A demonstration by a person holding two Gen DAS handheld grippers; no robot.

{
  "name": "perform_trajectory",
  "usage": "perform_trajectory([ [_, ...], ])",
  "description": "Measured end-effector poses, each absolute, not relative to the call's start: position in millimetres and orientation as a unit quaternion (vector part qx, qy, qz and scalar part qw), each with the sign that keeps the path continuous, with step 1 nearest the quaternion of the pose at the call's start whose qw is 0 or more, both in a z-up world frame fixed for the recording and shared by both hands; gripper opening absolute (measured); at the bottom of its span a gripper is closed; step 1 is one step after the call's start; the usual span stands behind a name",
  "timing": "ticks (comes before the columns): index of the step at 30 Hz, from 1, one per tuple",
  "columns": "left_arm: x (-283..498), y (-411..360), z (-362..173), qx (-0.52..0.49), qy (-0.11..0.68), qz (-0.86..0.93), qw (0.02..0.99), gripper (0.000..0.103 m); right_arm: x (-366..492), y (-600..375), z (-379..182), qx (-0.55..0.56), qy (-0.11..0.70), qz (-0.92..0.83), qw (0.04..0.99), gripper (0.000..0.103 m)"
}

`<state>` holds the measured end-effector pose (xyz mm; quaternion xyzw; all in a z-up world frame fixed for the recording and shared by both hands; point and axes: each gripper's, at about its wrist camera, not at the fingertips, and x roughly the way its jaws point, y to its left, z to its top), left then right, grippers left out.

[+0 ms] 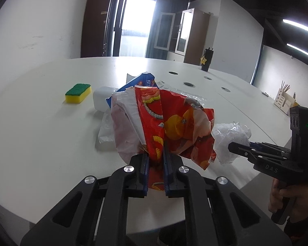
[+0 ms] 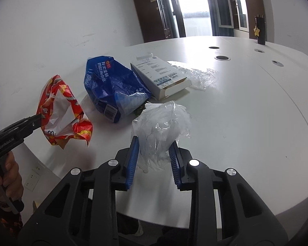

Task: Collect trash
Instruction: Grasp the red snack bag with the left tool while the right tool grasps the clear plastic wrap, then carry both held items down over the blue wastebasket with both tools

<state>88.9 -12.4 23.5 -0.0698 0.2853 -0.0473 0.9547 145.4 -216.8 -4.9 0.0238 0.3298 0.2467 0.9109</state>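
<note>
White and round-edged, the desk (image 2: 246,106) carries most of the trash toward its near edge. My left gripper (image 1: 156,164) is pressed together on a red snack wrapper (image 1: 174,127), pinching its lower end so the crumpled bag stands up off the desk. My right gripper (image 2: 155,160) has its blue pads (image 2: 132,160) on either side of a clear plastic bag (image 2: 162,123) at the near edge; the bag fills the gap between them, but I cannot tell whether the pads are squeezing it. Behind that bag lies a blue tissue pack (image 2: 113,88), crumpled, with a white cardboard box (image 2: 162,75) just beside it and a sheet of clear film (image 2: 197,73) touching the box's far end. Toward the left edge sits a green and yellow sponge (image 1: 78,93), near a white container (image 1: 101,100).
</note>
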Motion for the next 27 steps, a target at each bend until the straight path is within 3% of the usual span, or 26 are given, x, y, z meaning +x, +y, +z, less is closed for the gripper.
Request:
perform_trajectory([
  [14, -12, -19, 29, -0.062, 0.271, -0.051, 0.959, 0.009, 37, -218, -3, 0.018, 0.300, 0.263, 0.917, 0.028],
  [27, -82, 9, -48, -0.066, 0.351, -0.047, 0.933, 0.009, -32, -181, -64, -0.075, 0.347, 0.276, 0.893, 0.028],
])
